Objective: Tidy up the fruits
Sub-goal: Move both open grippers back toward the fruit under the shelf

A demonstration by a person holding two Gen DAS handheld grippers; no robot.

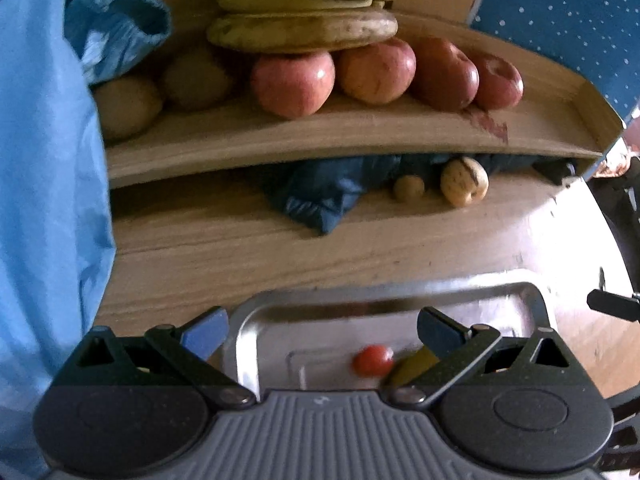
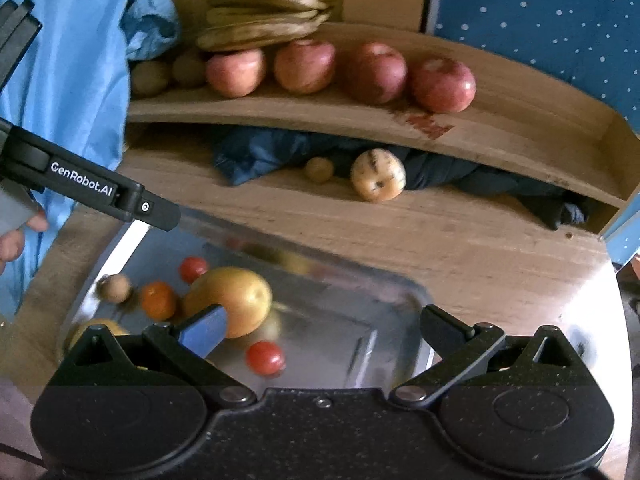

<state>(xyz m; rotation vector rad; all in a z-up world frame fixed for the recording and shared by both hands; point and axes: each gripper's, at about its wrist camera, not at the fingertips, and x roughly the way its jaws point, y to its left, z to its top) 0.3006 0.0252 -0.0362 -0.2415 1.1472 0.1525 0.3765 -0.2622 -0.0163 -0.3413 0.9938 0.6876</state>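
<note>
Hovering over tray (image 2: 404, 292) on worktop (image 2: 460, 236), both tools gaping, empty: left tool (image 1: 320, 330), right tool (image 2: 324, 326). Sorting probably mid-way; apples (image 2: 374, 72) shelved. Next: closing on mango (image 2: 234, 300), nearest.

The left gripper (image 1: 322, 334) hangs wide open and empty over a metal tray (image 1: 244, 344) on the wooden bench (image 1: 224, 248), where a small red tomato (image 1: 373, 360) lies beside a yellow fruit (image 1: 410, 368) partly hidden by a finger. On the shelf (image 1: 280, 136) behind, four red apples (image 1: 293, 83) sit in a row under stacked bananas (image 1: 302, 30), with brown kiwis (image 1: 127, 106) to their left. Beneath the shelf, a pale striped fruit (image 1: 464, 182) and a small brown one (image 1: 408, 188) rest against dark blue cloth (image 1: 320, 196).
</note>
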